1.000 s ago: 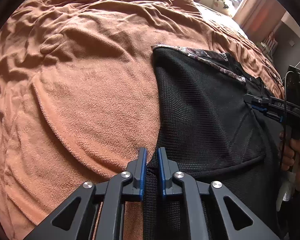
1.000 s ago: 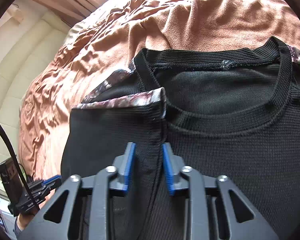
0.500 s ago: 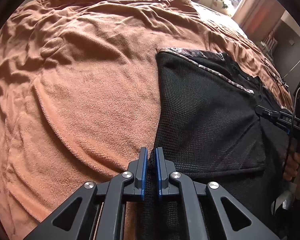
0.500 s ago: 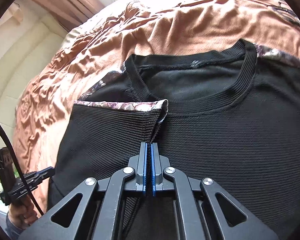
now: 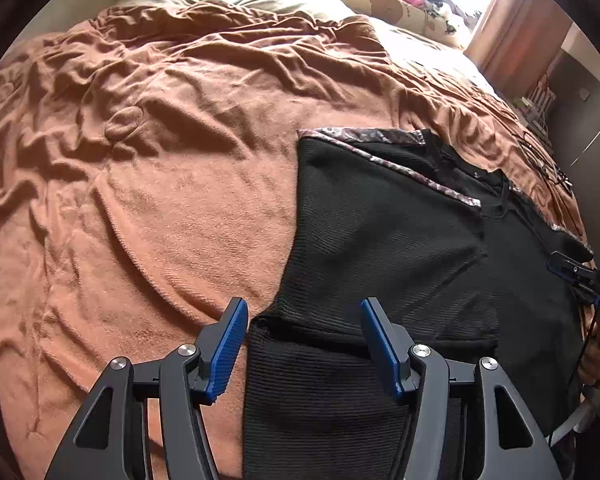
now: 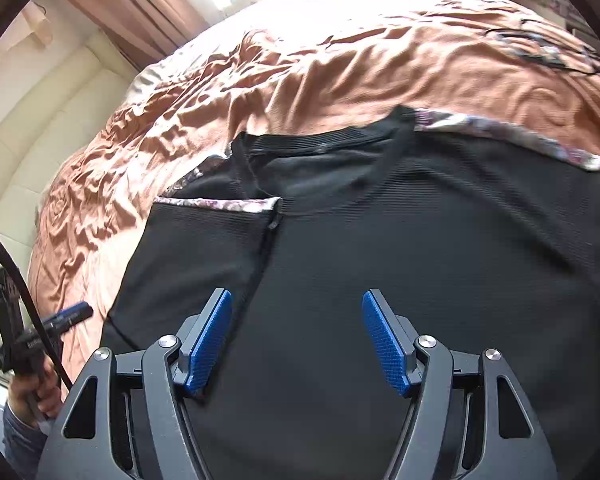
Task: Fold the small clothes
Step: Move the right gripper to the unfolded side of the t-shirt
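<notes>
Shirt point(image 6: 380, 280) flat on blanket point(image 5: 180, 200)

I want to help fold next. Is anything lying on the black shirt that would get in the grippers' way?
Nothing visible does. The black shirt lies flat on the brown blanket, one side already folded in. The left gripper and right gripper hang just above it, jaws opening, with only bare fabric beneath.

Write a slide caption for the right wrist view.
Right claw opening above a black ribbed knit top, one side folded inward, on a rumpled rust-orange blanket.
</notes>
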`<action>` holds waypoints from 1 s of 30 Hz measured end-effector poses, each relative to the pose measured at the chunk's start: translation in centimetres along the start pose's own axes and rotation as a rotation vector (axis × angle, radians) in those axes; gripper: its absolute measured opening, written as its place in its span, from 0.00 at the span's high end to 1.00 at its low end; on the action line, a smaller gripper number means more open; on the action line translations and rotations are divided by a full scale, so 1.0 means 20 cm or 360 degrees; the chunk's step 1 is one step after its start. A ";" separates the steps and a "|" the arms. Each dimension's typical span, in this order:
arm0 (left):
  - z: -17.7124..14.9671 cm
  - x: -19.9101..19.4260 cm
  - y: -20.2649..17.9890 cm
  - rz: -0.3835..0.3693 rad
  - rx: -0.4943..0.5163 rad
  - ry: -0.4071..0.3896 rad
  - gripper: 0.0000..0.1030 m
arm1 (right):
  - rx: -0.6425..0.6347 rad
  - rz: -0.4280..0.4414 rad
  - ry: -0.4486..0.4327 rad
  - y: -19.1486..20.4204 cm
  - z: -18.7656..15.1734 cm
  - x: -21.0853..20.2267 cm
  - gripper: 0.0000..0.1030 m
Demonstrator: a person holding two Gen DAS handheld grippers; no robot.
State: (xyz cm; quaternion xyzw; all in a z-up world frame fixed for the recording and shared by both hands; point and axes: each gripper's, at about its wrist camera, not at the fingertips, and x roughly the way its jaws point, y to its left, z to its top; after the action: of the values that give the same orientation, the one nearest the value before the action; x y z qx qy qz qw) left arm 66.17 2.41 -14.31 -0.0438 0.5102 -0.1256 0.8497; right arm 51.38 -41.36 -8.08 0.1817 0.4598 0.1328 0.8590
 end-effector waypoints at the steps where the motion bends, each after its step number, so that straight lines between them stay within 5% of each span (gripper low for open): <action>1: 0.00 -0.02 -0.03 -0.0013 0.0001 -0.0006 0.41 | 0.0000 -0.0013 -0.0008 -0.02 -0.02 -0.05 0.36; 6: -0.04 -0.12 -0.20 -0.0033 0.0029 -0.0095 0.22 | 0.0049 -0.0012 -0.0065 -0.15 -0.12 -0.31 0.28; 15: -0.09 -0.25 -0.52 -0.0082 0.0059 -0.0203 0.19 | 0.0104 0.0063 -0.0254 -0.34 -0.35 -0.74 0.23; 21: -0.21 -0.33 -0.74 -0.0155 0.0021 -0.0295 0.05 | 0.0052 -0.0046 -0.0359 -0.34 -0.53 -0.98 0.01; 30: -0.32 -0.42 -1.02 -0.0209 0.0066 -0.0328 0.00 | 0.0166 -0.0055 -0.0435 -0.45 -0.67 -1.17 0.00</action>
State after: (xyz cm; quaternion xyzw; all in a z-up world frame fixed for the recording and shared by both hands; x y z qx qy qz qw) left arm 53.28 -14.79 -6.03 -0.0723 0.4134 -0.1861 0.8884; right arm 27.98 -56.13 -1.47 0.2347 0.3479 0.0679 0.9051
